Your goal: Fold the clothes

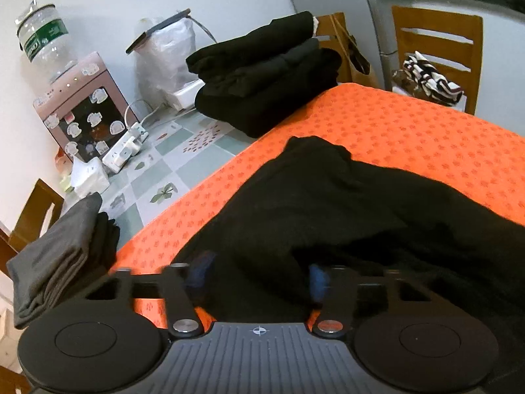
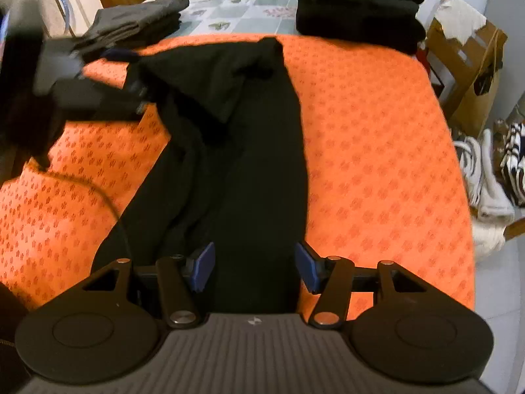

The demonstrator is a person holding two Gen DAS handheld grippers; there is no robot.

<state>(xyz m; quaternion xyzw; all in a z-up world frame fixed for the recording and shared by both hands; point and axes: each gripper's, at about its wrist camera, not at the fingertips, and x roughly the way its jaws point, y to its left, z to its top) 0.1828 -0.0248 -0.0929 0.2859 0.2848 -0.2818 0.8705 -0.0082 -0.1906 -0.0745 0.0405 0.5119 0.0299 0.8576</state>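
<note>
A black garment (image 2: 249,151) lies lengthwise on the orange patterned mat (image 2: 377,151), partly folded, with a bunched flap at its far end. My right gripper (image 2: 256,267) is open, its blue pads either side of the garment's near end, just above it. My left gripper (image 1: 259,279) is open over the garment's (image 1: 328,203) left edge; it also shows in the right wrist view (image 2: 131,75) at the garment's far left corner, blurred. The mat shows in the left wrist view too (image 1: 410,131).
A stack of folded black clothes (image 1: 269,75) sits at the mat's far edge. Folded grey clothes (image 1: 62,256) lie at the left. A water dispenser (image 1: 78,105), power strips (image 1: 126,147), wooden chairs (image 1: 439,46) and a paper bag (image 2: 472,65) surround the table.
</note>
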